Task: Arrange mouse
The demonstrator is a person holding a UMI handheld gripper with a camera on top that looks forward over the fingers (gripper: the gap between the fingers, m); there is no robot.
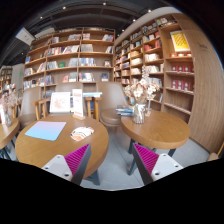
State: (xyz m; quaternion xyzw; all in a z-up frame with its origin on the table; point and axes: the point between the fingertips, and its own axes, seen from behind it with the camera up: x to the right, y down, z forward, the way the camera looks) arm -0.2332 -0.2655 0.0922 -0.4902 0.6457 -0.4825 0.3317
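A small pale object (82,132), probably the mouse, lies on a round wooden table (60,150) beyond my left finger. A light blue flat mat (45,130) lies on the same table, to the left of the object. My gripper (112,160) is open and empty, held above the grey floor between two tables. Its magenta pads (77,157) stand wide apart with nothing between them. The left finger hangs over the near edge of the mouse's table.
A second round table (160,130) stands beyond the right finger and bears a vase of flowers (140,100). Wooden chairs (92,105) and upright cards (62,102) stand behind the left table. Bookshelves (75,60) line the back and right walls. Grey floor (112,150) lies between the tables.
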